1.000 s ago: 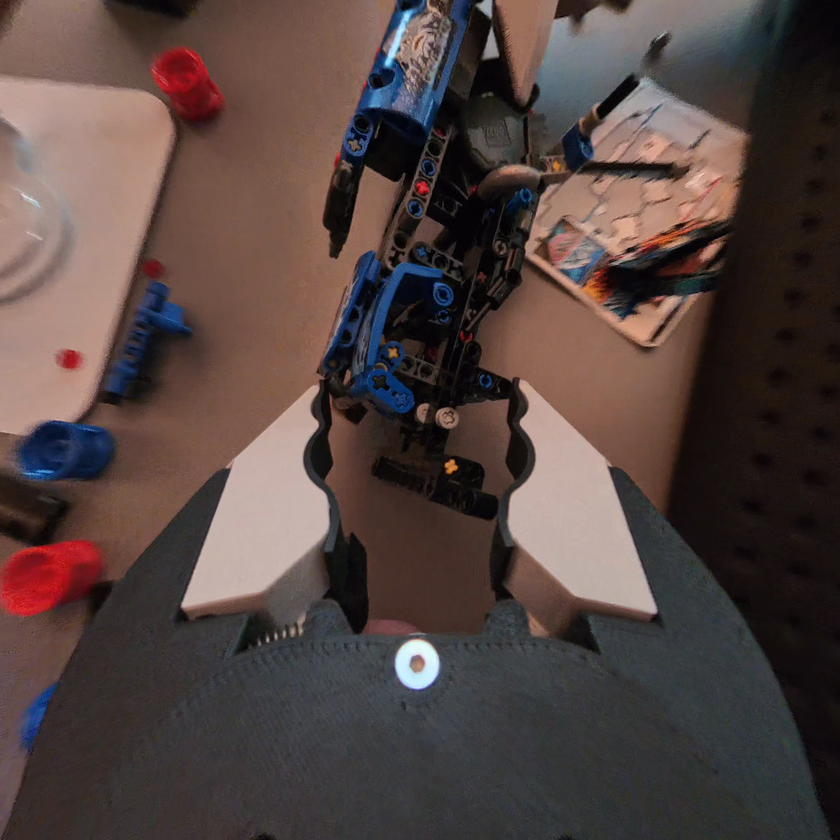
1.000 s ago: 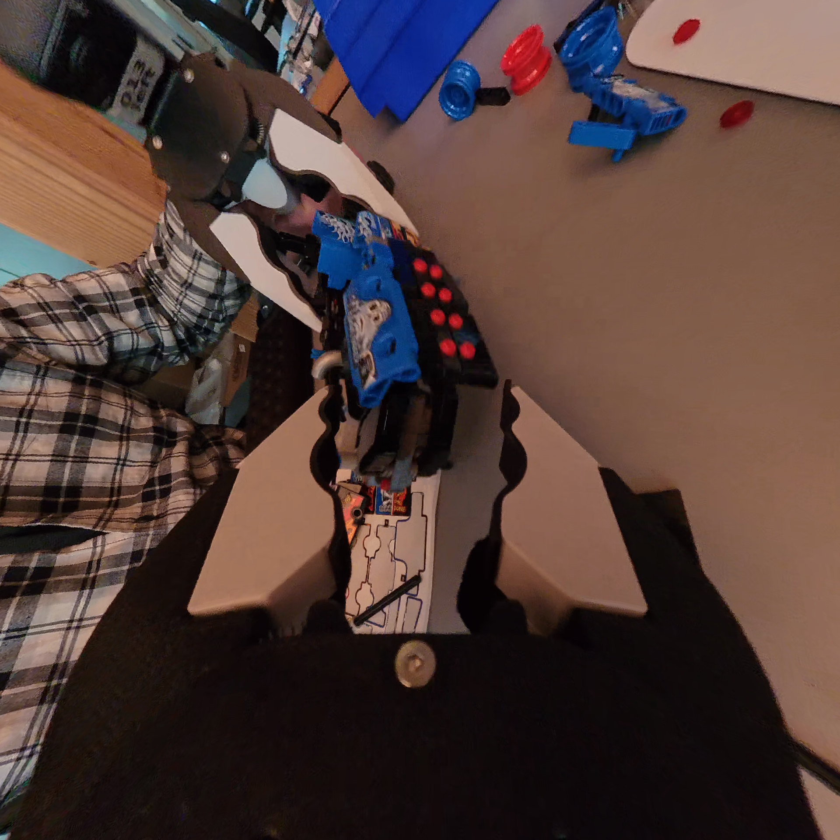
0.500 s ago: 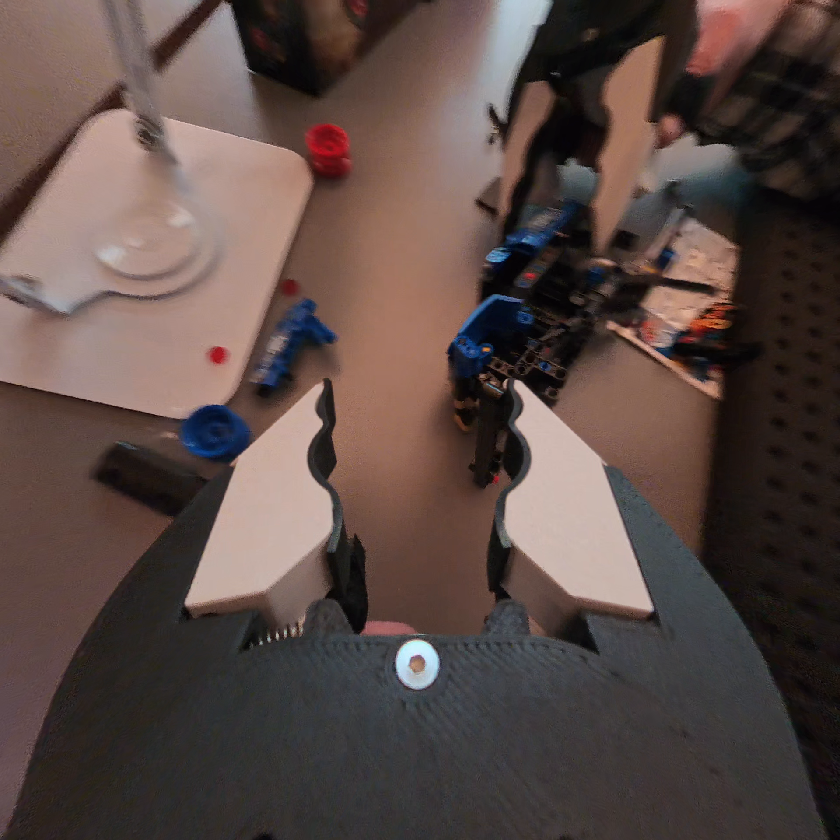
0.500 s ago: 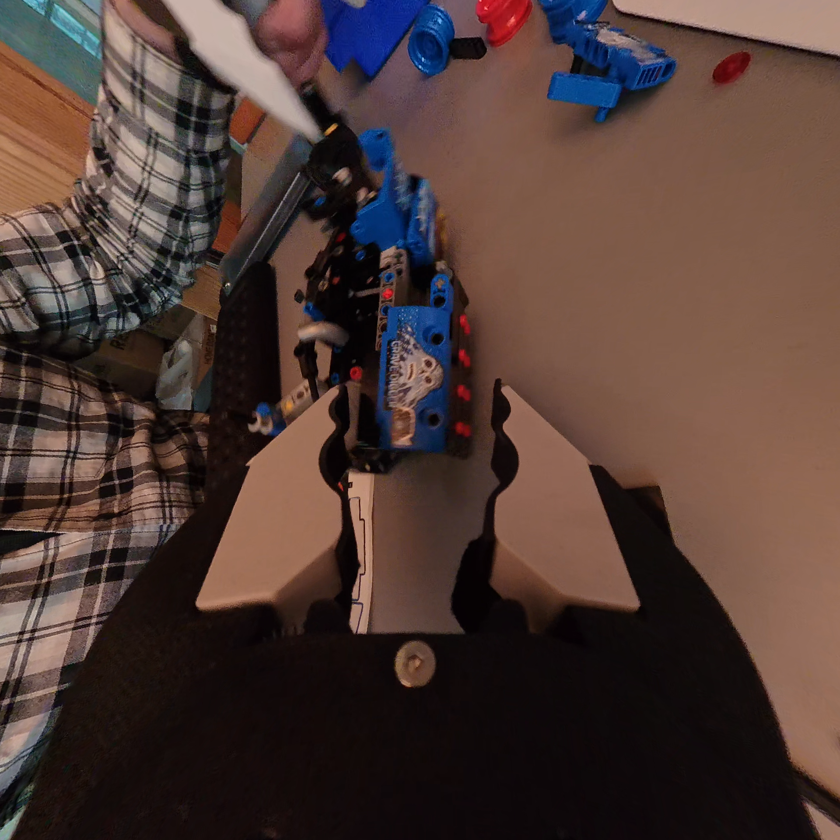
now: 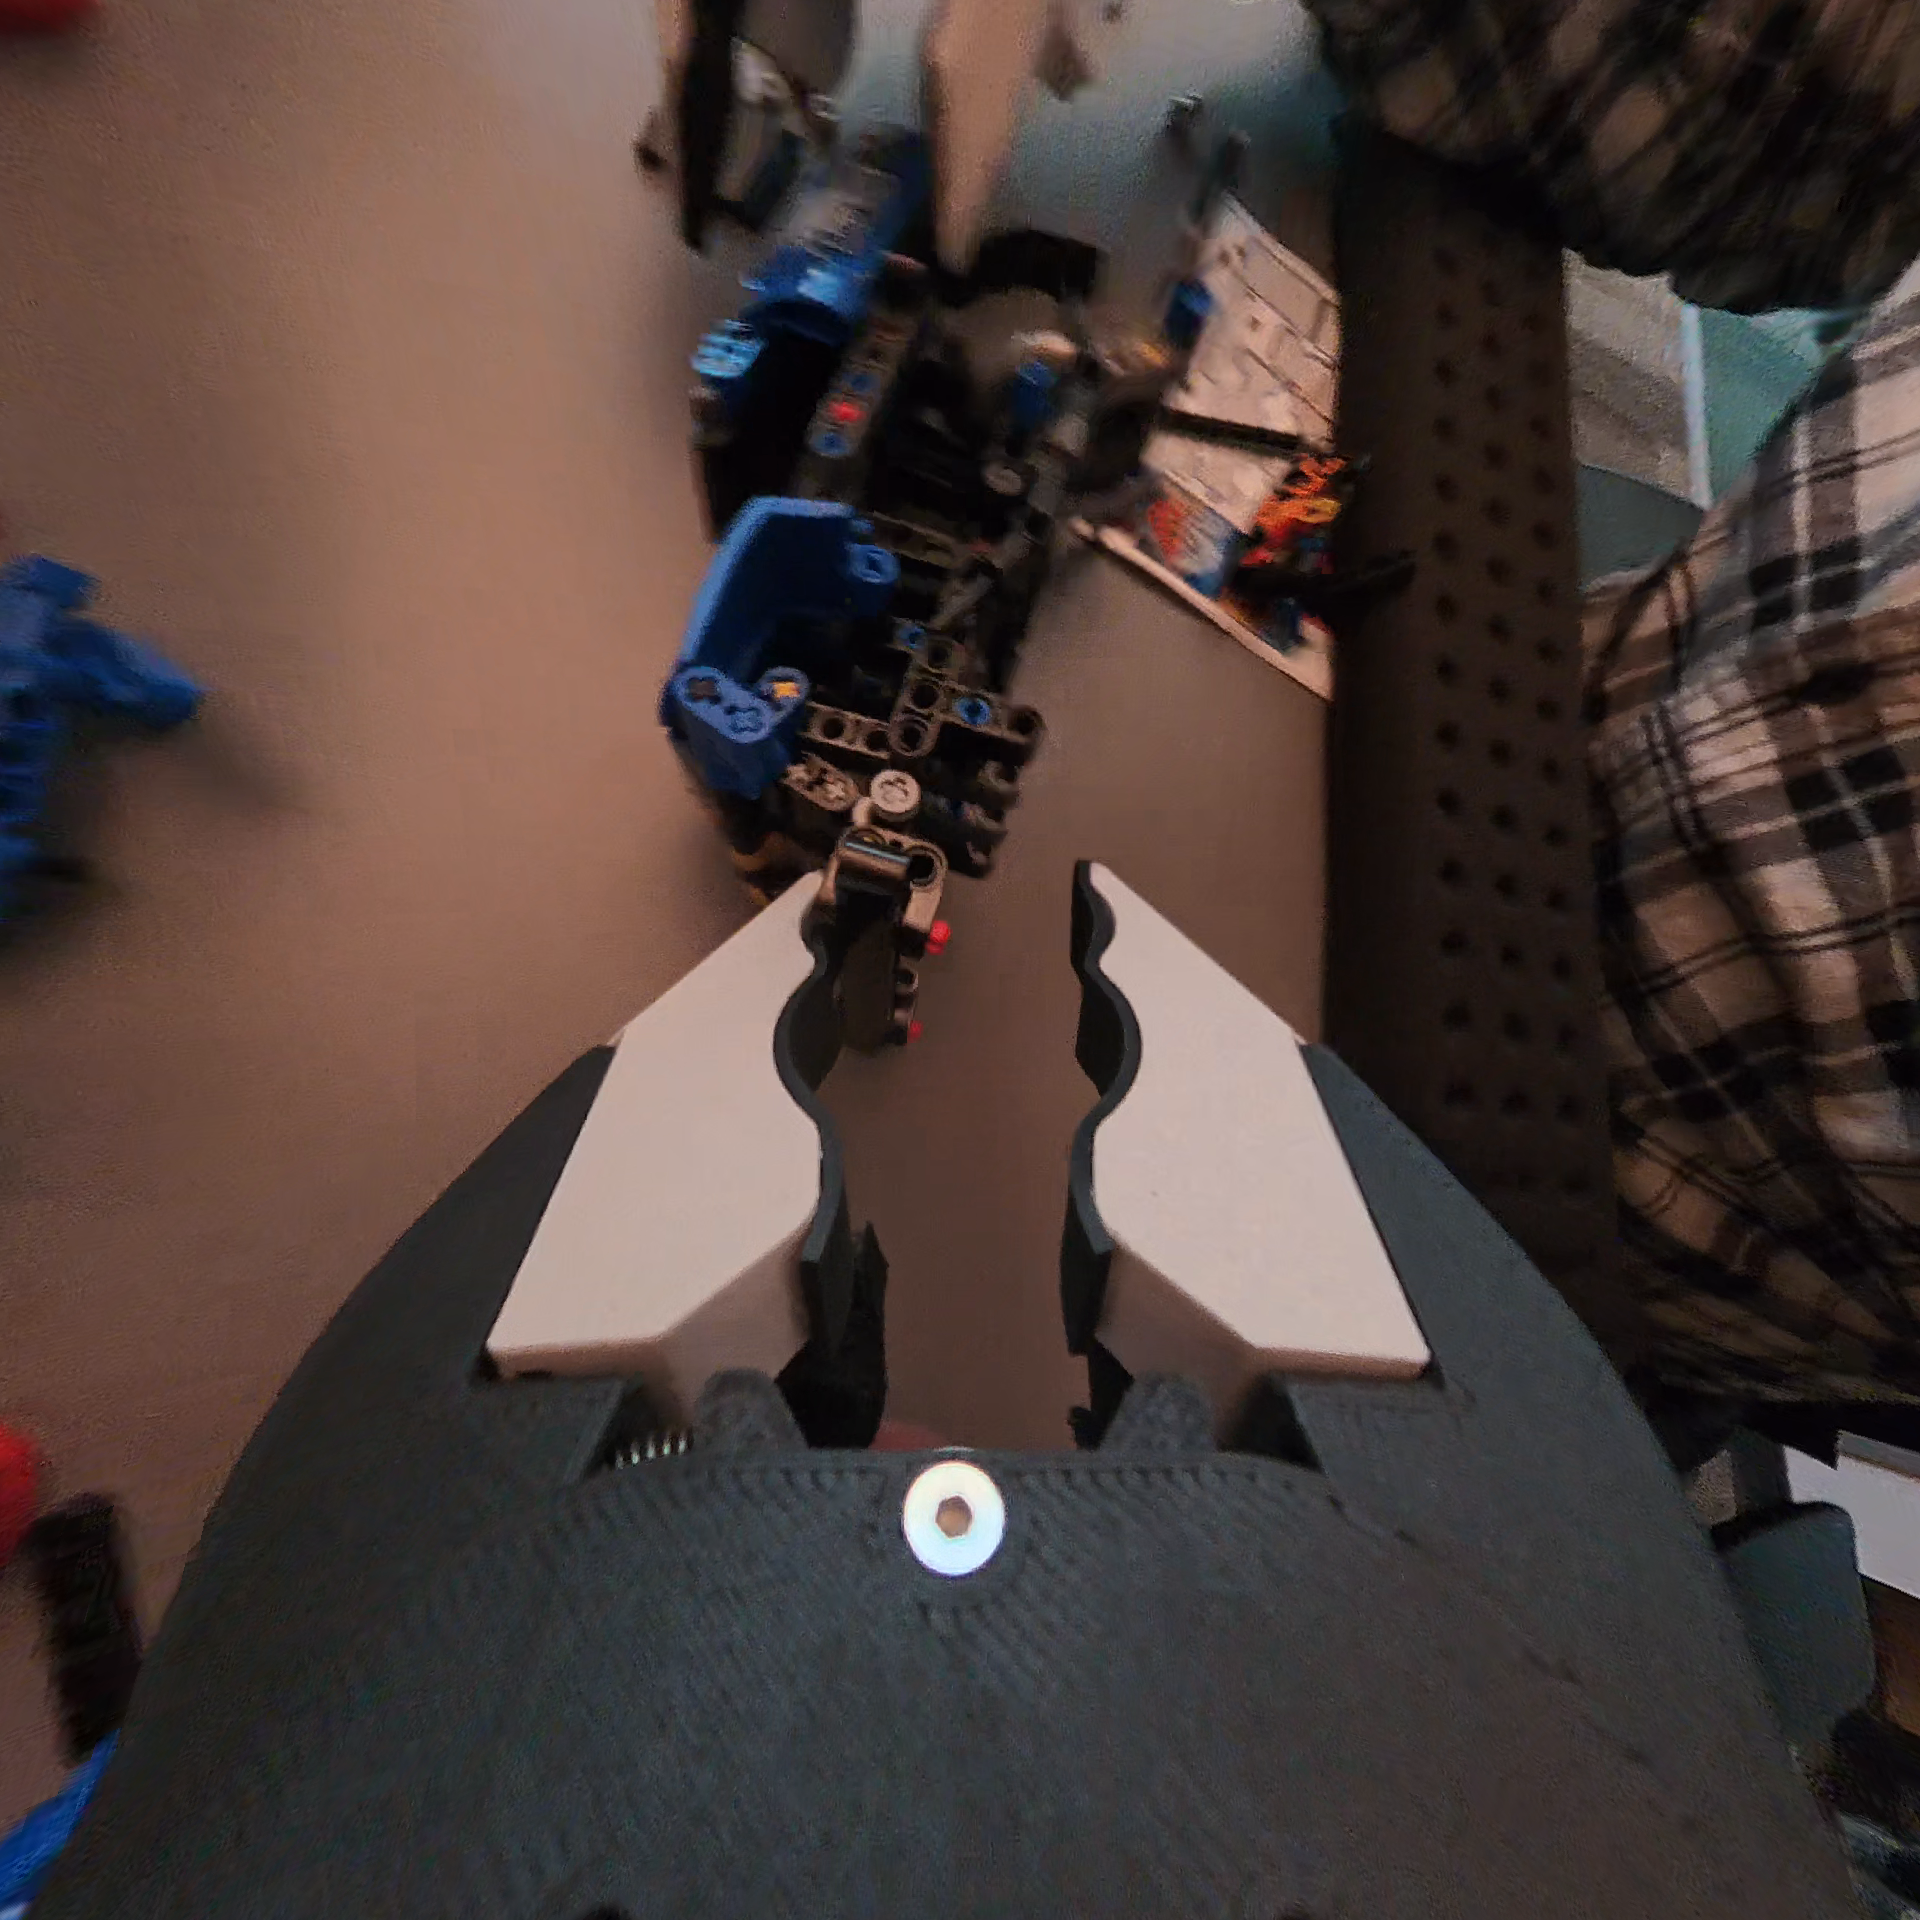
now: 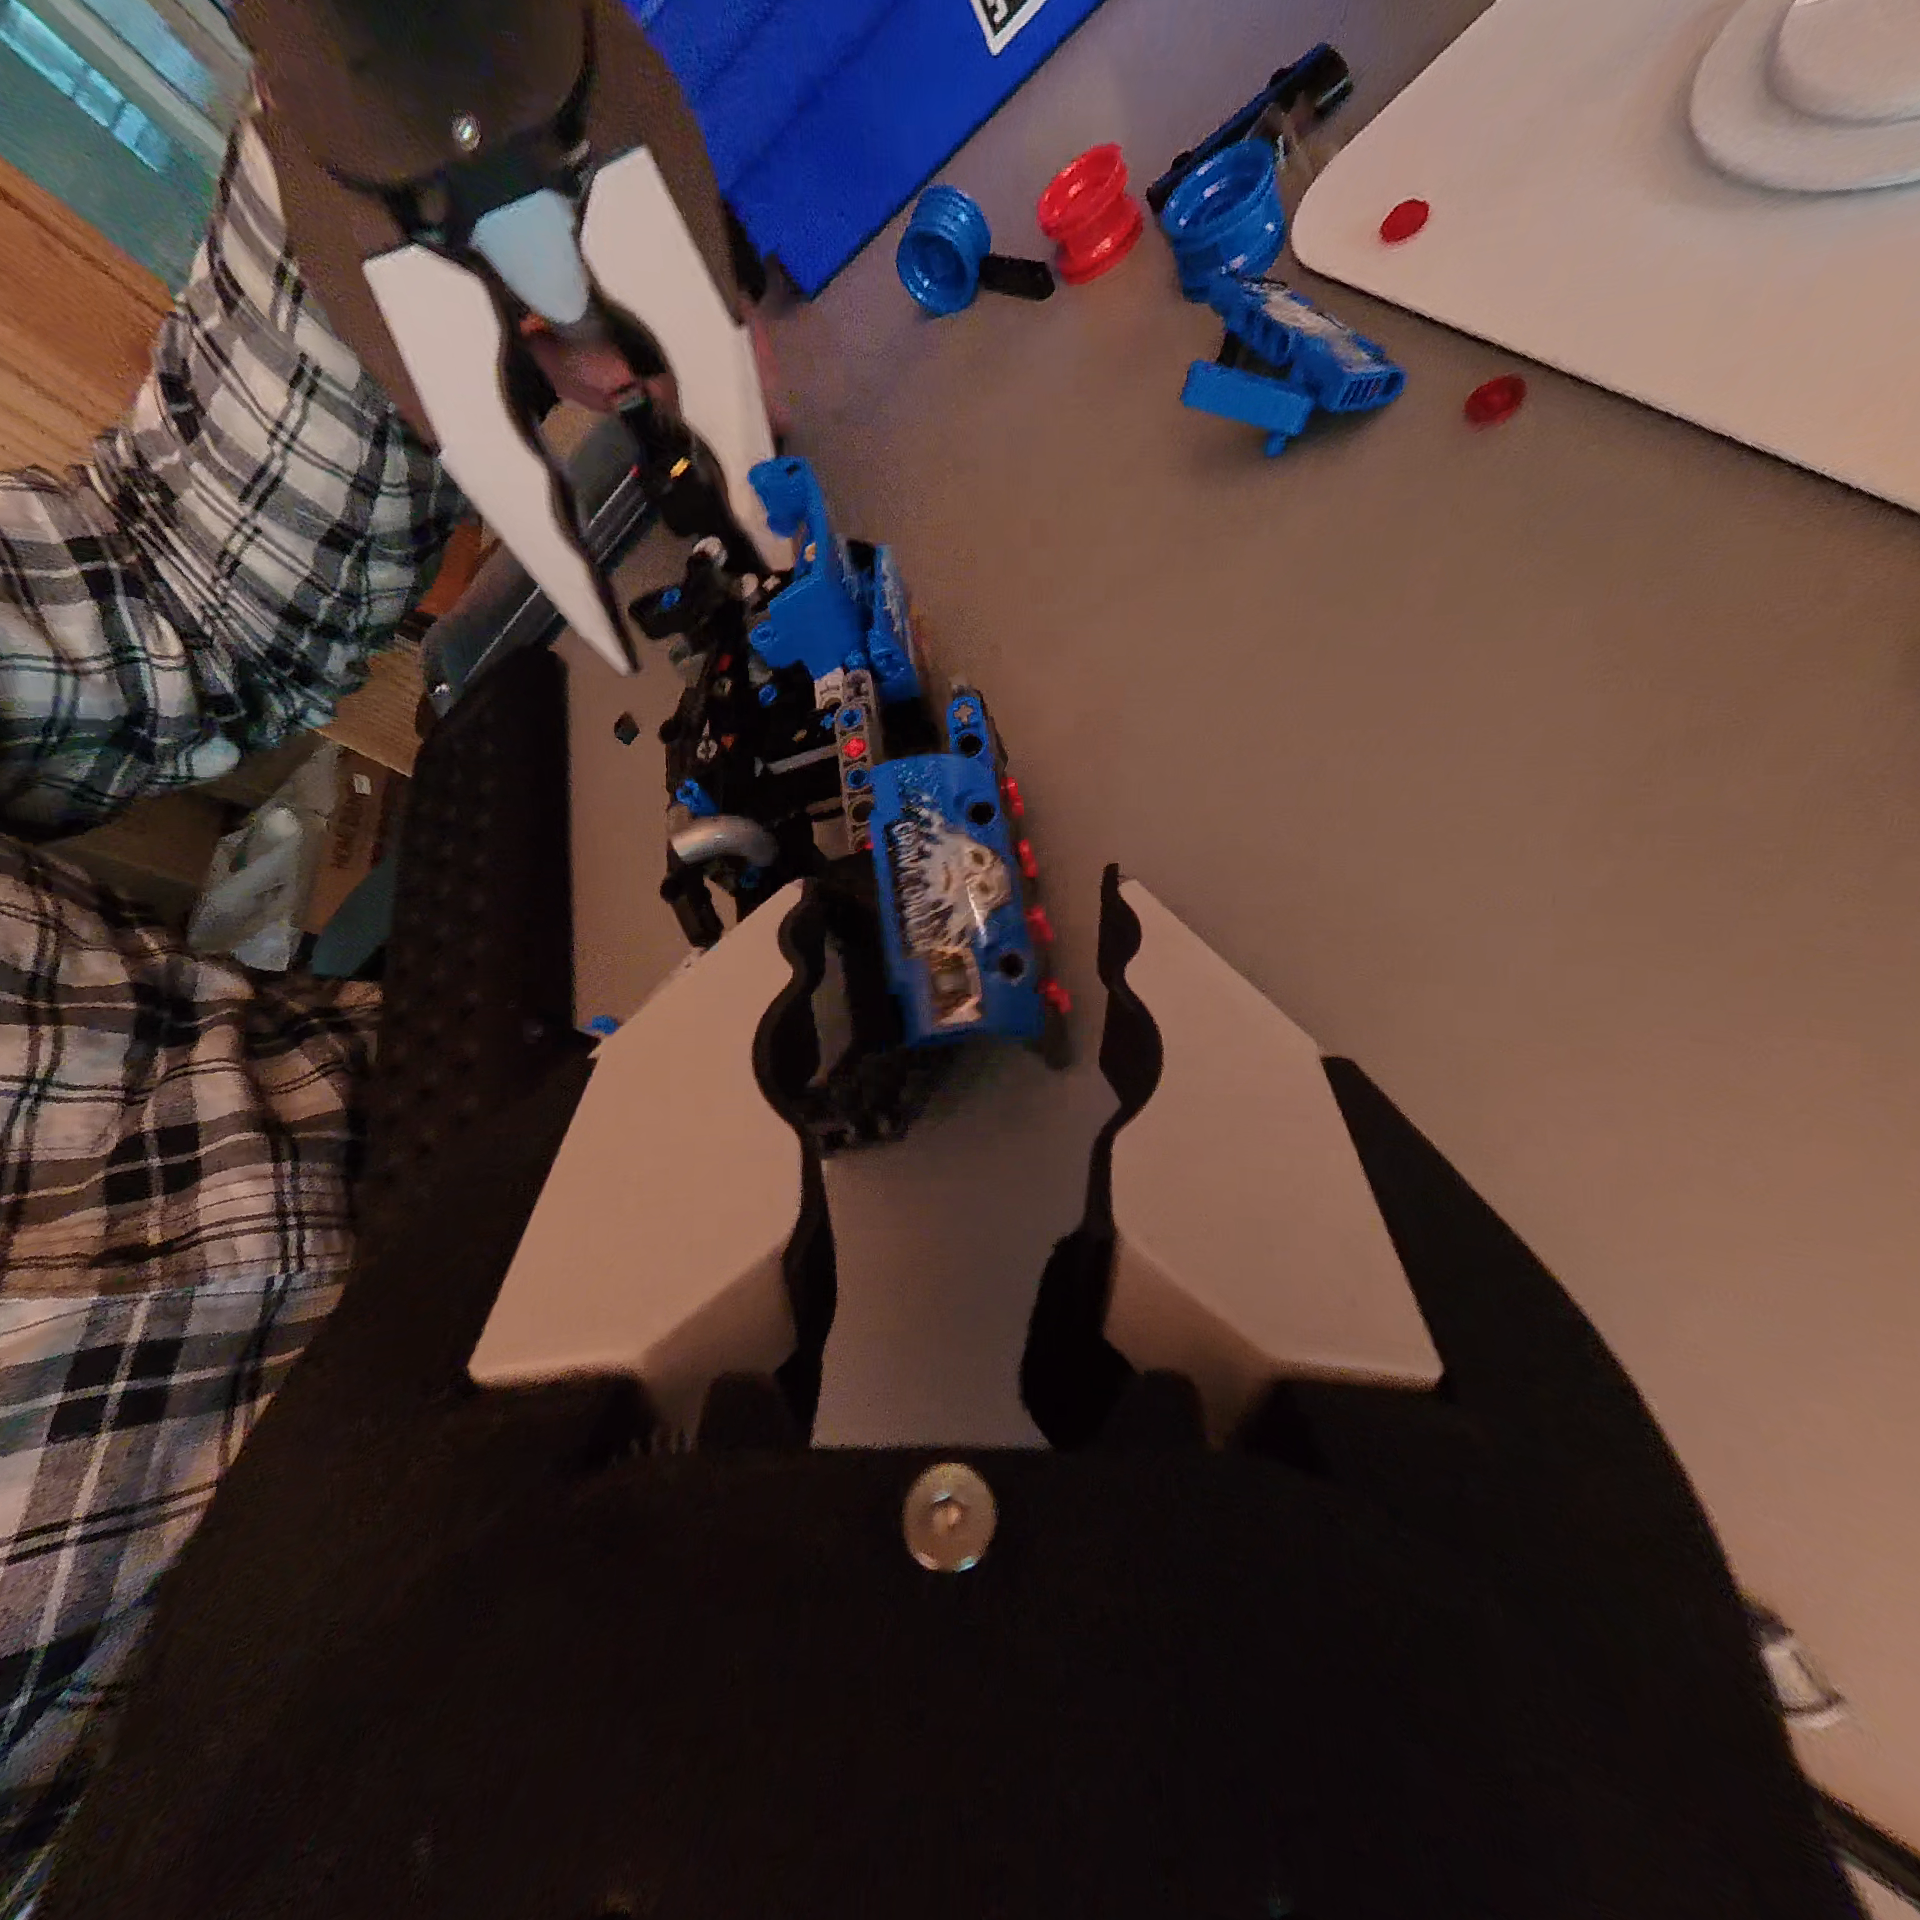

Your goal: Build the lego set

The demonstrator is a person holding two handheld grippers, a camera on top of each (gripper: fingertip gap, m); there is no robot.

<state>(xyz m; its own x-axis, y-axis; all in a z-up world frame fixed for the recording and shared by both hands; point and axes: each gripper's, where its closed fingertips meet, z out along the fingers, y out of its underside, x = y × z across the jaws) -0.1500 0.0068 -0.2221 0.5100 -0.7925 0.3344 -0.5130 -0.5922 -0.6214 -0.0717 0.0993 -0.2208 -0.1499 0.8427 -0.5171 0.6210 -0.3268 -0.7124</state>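
The blue and black lego model [image 6: 831, 748] lies on the grey table. In the right wrist view its blue printed panel [image 6: 951, 914] sits between the fingers of my right gripper [image 6: 956, 894], which is open around that end without clamping it. In the left wrist view the model [image 5: 821, 623] lies just ahead of my left gripper [image 5: 945, 883], which is open. A black beam [image 5: 878, 945] at the model's near end sits inside the gap against the left finger. The left gripper [image 6: 582, 416] also shows in the right wrist view, over the model's far end.
Loose parts lie beyond the model: two blue wheels [image 6: 940, 249], a red wheel [image 6: 1091, 213], a blue assembly [image 6: 1294, 364] and a red stud [image 6: 1494, 400]. A white base plate [image 6: 1621, 312] is at the far right. An instruction sheet [image 5: 1236, 436], a black perforated strip [image 5: 1455, 644] and a plaid sleeve [image 5: 1766, 831] border the table. The gap from one gripper's tips to the other's is roughly 12 cm. The red stud [image 6: 1494, 400] is about 15 cm from both grippers' fingertips.
My left gripper has come in low to the model's end; the black beam is now by its left finger, not its right. It shows again over the model in the right wrist view.
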